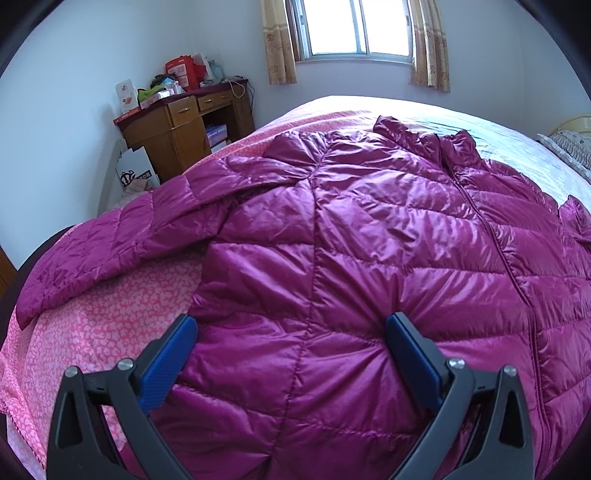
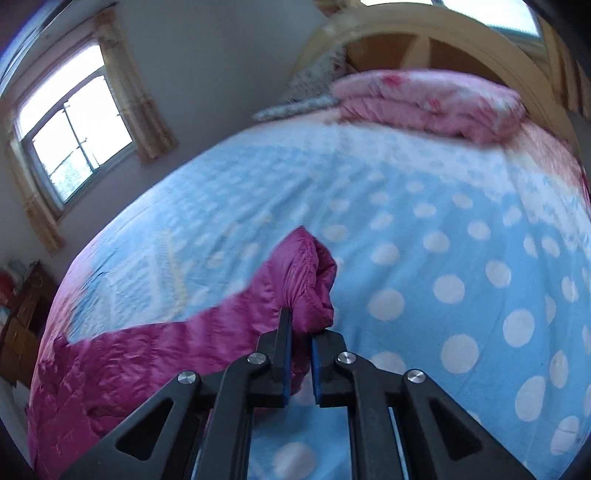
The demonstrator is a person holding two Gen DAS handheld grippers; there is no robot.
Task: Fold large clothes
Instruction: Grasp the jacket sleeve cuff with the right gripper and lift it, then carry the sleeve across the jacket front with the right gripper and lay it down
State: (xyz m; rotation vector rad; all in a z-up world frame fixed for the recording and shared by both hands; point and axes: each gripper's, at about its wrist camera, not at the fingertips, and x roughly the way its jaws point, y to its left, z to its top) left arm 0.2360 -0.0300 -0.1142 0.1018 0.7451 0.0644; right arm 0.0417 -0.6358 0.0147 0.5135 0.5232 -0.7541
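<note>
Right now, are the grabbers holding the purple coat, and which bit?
The right gripper pinches the purple jacket by its sleeve cuff. The left gripper is open over the jacket's body, holding nothing.

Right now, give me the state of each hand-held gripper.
Left hand-held gripper: open, fingers spread over the purple down jacket, gripping nothing.
Right hand-held gripper: closed on the jacket's sleeve cuff.

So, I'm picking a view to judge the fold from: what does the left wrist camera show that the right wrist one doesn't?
Left wrist only: the open left gripper over the jacket's zipped front, one sleeve spread on a pink floral blanket. Right wrist only: the right gripper shut on the other sleeve's cuff, a polka-dot blanket, a folded pink quilt, the headboard. Both: the magenta puffer jacket, window, wooden desk.
</note>
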